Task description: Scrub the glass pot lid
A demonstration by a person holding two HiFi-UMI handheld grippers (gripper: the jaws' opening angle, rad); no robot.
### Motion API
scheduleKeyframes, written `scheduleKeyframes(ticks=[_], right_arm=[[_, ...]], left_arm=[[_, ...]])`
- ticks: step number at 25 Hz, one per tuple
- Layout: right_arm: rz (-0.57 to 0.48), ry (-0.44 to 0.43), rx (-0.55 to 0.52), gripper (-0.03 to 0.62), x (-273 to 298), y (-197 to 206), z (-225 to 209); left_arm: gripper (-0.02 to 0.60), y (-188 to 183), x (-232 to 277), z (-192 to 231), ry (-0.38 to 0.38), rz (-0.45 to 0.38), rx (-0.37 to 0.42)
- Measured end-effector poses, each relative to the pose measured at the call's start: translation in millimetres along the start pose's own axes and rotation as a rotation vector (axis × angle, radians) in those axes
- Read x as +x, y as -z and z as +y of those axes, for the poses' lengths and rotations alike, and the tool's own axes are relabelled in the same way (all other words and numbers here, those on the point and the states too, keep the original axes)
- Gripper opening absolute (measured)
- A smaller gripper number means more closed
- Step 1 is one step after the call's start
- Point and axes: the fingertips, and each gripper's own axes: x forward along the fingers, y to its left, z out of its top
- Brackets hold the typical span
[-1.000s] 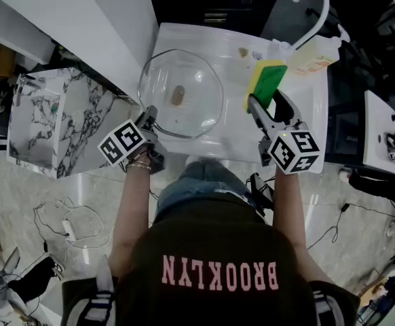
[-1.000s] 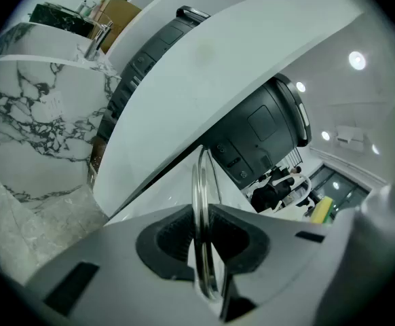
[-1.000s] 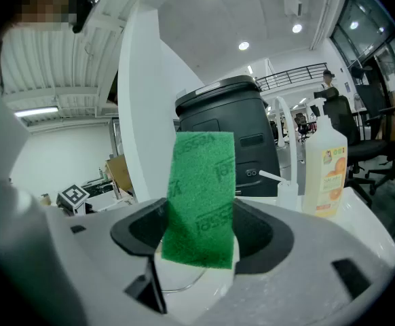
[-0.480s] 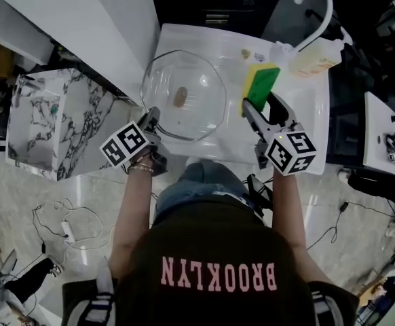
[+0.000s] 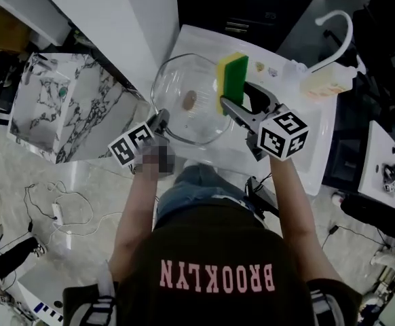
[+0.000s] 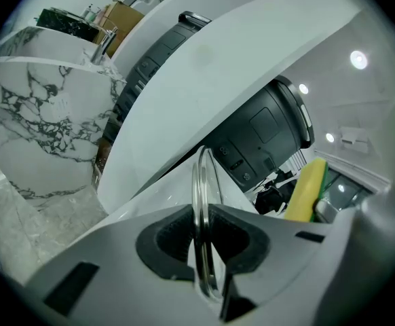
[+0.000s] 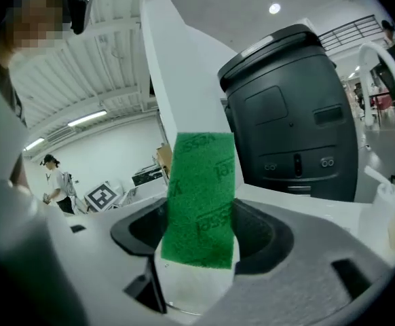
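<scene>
The person's two forearms reach forward over a white table (image 5: 313, 151). The left tongs (image 5: 162, 119) are pinched on the near rim of the glass pot lid (image 5: 187, 124). In the left gripper view, the metal-edged rim (image 6: 203, 229) stands edge-on between the dark pads, which press it from both sides. The lid lies out ahead of those tongs, above the left part of the table, and its small knob (image 5: 189, 100) shows through the glass near the middle.

The right tongs (image 5: 229, 104) are clamped on a sponge (image 5: 232, 79), which stands upright. Its green scrub face is turned to the right tongs' camera, and its yellow side is toward the lid. In the head view, the sponge overlaps the lid's right edge. Whether the two touch cannot be told.

Farther right on the table stands a pale soap bottle (image 5: 328, 80), and a curved white tap (image 5: 339, 29) rises behind it. To the left, off the table, sits a marble-patterned box (image 5: 62, 107).
</scene>
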Motion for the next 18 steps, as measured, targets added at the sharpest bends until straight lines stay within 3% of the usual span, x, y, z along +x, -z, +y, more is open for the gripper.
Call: scheduleKeyframes(ticks=[9,18], right_arm=[[0.092,-0.115,-0.035,0.282,40,15,24],[0.274,-0.233,-0.187,0.282,97,45,36]], left_arm=[[0.046,3,-5,3,-0.022,-0.021,-0.005],[0.046,3,-4,3,-0.037,-0.005,0.005]])
